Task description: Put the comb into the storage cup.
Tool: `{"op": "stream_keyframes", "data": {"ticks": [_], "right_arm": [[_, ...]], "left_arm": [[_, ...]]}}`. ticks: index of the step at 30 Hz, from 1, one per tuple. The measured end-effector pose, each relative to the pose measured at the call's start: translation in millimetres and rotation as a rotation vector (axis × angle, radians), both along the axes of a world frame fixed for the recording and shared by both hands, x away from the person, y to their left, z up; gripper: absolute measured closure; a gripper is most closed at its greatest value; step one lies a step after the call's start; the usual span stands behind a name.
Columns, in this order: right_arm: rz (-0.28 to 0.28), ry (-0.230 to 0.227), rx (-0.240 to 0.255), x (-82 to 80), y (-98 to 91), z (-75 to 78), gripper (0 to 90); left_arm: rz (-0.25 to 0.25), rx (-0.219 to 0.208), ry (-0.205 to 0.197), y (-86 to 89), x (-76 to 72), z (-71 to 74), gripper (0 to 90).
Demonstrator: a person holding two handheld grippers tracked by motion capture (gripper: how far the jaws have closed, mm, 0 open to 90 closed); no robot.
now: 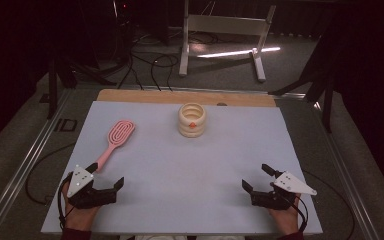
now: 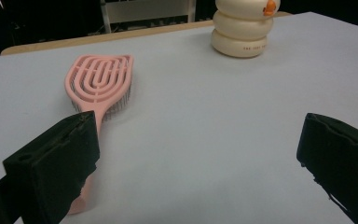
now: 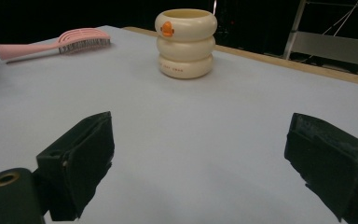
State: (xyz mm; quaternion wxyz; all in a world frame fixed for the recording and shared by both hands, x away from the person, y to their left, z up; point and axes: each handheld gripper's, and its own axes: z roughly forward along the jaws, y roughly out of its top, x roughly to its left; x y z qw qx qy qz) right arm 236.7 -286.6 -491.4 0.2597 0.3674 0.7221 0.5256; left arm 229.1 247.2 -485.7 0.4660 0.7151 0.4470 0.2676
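A pink hairbrush (image 1: 115,138) lies flat on the pale mat at the left, its handle pointing toward the near left corner. A cream ribbed cup (image 1: 192,120) with an orange mark stands upright at the far middle. My left gripper (image 1: 106,176) rests at the near left, open and empty, just past the brush handle's end. In the left gripper view the hairbrush (image 2: 100,81) lies ahead beside the left jaw and the cup (image 2: 243,29) stands far right. My right gripper (image 1: 258,178) sits open and empty at the near right. The right gripper view has the cup (image 3: 185,43) ahead and the hairbrush (image 3: 56,43) far left.
The pale mat (image 1: 230,150) covers a wooden table (image 1: 130,96) whose far edge shows. Beyond it, a white metal stand (image 1: 225,30) and cables lie on the dark floor. Metal rails (image 1: 25,165) run along both sides of the table.
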Motion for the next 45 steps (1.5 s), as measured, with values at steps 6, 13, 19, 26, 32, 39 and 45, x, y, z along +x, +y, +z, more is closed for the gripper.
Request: {"op": "stream_keyframes", "data": {"ticks": [6,13,19,26,32,39,45], "right_arm": [[-0.002,0.001,0.002,-0.7,-0.1,-0.1,8.2],[-0.01,0.001,0.027,-0.3,-2.2,0.4,8.2],[-0.007,-0.001,0.023,-0.5,-0.9,0.1,8.2],[-0.01,-0.001,0.029,-0.8,-1.9,0.3,8.2],[-0.01,-0.003,0.029,-1.0,-1.9,0.6,8.2],[-0.011,-0.012,0.034,-1.2,-2.5,1.2,8.2],[-0.01,-0.03,0.04,-1.1,-3.7,2.1,8.2]], "left_arm": [[0.03,0.02,0.025,2.7,3.3,6.4,0.1],[0.056,0.013,0.059,10.3,13.3,12.3,0.1],[0.075,0.041,0.077,15.7,26.3,22.3,0.1],[0.079,0.071,0.121,17.7,40.8,26.9,0.2],[0.079,0.113,0.164,17.3,54.8,28.6,0.2],[0.08,0.136,0.189,17.4,68.0,30.8,0.2],[0.082,0.151,0.21,19.8,77.6,30.2,0.2]]}}
